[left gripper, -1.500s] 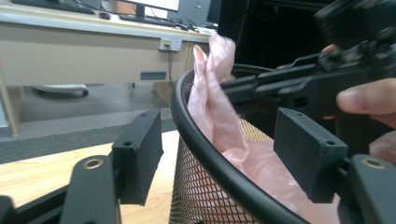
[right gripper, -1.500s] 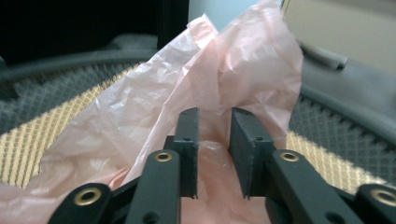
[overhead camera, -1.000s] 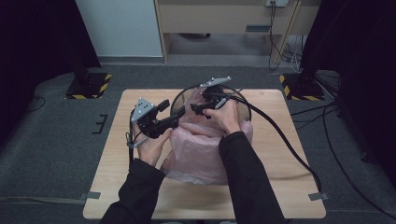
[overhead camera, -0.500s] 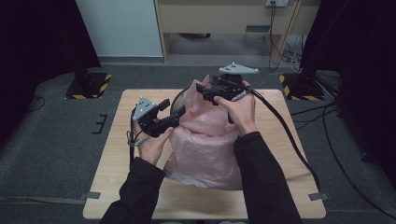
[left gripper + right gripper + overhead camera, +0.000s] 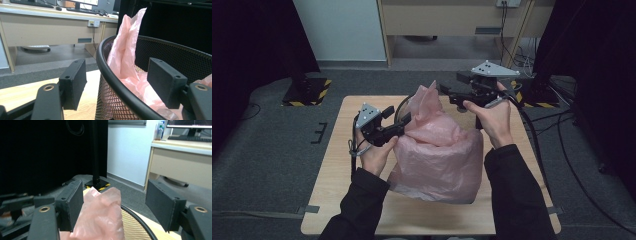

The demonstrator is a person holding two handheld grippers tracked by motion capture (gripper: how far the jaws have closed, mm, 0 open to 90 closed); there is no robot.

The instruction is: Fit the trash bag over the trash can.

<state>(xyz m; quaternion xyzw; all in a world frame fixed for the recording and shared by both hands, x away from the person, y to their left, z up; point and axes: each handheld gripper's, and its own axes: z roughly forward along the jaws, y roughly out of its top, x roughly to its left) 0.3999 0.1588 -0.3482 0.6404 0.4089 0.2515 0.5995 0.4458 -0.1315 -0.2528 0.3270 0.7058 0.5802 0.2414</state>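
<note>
A pink plastic bag [image 5: 442,150] drapes over a black mesh basket [image 5: 402,106] on the wooden table [image 5: 337,170]. My left gripper [image 5: 404,121] is open astride the basket's near-left rim [image 5: 110,75]; neither pad touches it, and the bag [image 5: 125,50] rises inside. My right gripper [image 5: 446,93] hovers above the basket's far side. Its jaws have just been closing a little, with the bag's upright tip [image 5: 100,215] between them. The tip lies against one pad and clear of the other, so this gripper [image 5: 117,205] is open too. The basket's rim [image 5: 140,220] shows below.
Black cables [image 5: 537,145] trail from the right gripper over the table's right side. A desk [image 5: 452,20] stands beyond the table, with dark stand bases [image 5: 307,92] on the floor at either far corner.
My right hand has risen and moved toward the far right, and the bag's top has come up into a tall peak. The left hand has kept its place at the rim.
</note>
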